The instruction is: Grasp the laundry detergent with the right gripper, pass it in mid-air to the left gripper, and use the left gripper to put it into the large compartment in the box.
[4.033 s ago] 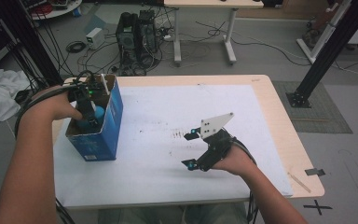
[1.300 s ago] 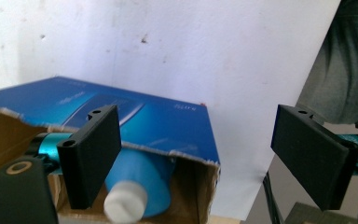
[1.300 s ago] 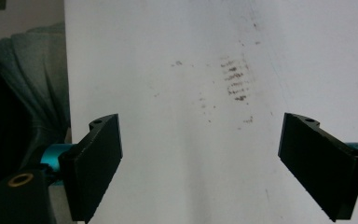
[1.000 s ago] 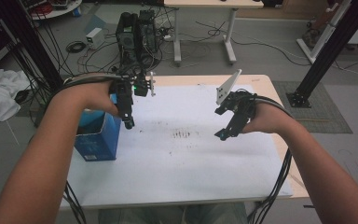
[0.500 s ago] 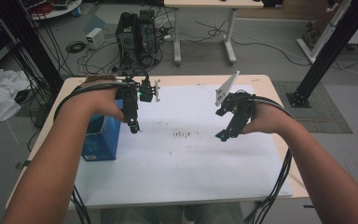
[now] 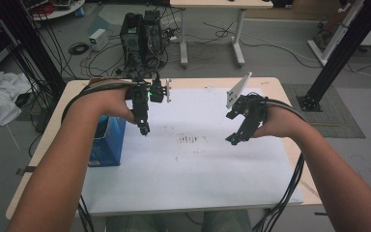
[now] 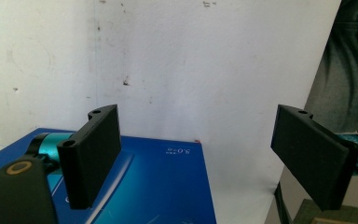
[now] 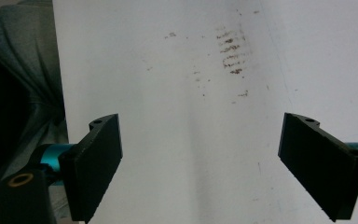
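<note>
Box (image 6: pixel 107 142) on table (image 6: pixel 193 183) — left edge

A blue box (image 6: pixel 107 142) is seen open-topped at the left edge of the white worktop (image 6: pixel 193 169), standing upright, with white lettering on its side.

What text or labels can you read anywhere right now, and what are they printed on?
Blue box: a small line of white print near its top edge, too blurred to read; it may be a number.
White table sheet: brown smudge marks, not writing.
Nothing else legible; both claws are open and carry no markings.
</note>
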Motion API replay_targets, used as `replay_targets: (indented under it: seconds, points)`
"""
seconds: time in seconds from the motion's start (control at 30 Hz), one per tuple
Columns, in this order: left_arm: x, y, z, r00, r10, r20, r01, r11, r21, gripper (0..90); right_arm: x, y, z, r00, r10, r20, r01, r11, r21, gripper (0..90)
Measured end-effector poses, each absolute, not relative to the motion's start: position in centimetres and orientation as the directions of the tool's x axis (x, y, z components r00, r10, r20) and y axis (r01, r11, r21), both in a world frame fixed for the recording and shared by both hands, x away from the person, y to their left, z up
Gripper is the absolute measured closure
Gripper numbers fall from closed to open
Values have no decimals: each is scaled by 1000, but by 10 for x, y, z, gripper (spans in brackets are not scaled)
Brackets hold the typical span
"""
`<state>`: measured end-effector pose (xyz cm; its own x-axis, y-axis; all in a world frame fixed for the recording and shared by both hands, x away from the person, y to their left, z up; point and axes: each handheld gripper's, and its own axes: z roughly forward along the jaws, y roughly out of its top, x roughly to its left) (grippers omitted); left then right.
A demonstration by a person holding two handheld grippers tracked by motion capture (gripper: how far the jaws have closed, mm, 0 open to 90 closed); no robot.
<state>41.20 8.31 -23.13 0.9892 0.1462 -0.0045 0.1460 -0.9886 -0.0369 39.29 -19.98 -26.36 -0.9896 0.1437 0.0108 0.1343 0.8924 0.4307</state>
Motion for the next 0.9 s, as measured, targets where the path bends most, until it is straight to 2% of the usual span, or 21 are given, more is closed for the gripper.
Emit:
replay_targets:
  seconds: [0.9]
  points:
    - [411,81,-229,988,151,-19,150,-988,-27,160,394,-201,-263,-988,155,8,144,896,421,127]
